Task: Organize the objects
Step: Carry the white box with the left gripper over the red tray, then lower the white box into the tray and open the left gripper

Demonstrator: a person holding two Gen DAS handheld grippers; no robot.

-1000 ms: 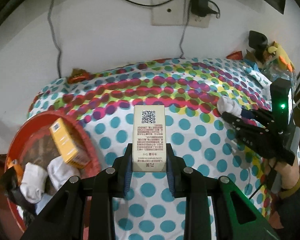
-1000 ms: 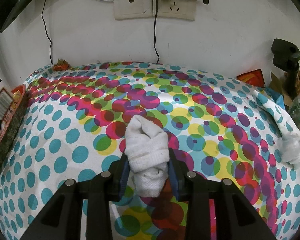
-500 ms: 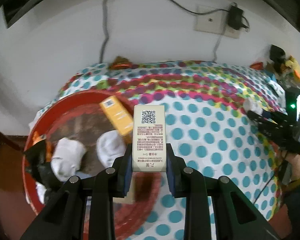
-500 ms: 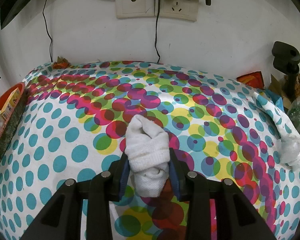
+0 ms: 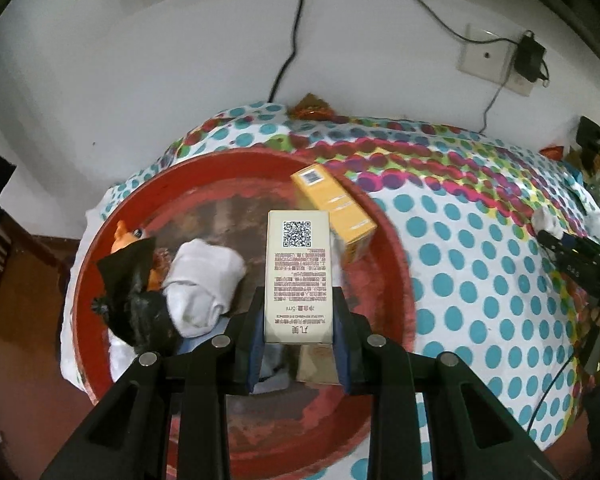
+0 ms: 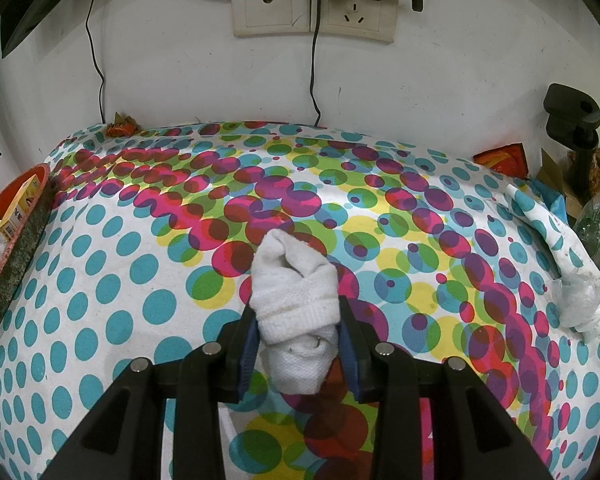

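Left wrist view: the left gripper [image 5: 299, 334] has its jaws clamped on a cream carton with a QR code [image 5: 299, 276], held above the red round tray [image 5: 400, 280]. Inside the tray lie a yellow box [image 5: 334, 208] on the far right, a rolled white sock [image 5: 204, 284] and a black and orange toy [image 5: 134, 280] on the left. Right wrist view: the right gripper [image 6: 298, 346] grips a rolled white sock bundle [image 6: 292, 300], jaws partly closed around it, over the polka-dot cloth [image 6: 100, 280] near the middle.
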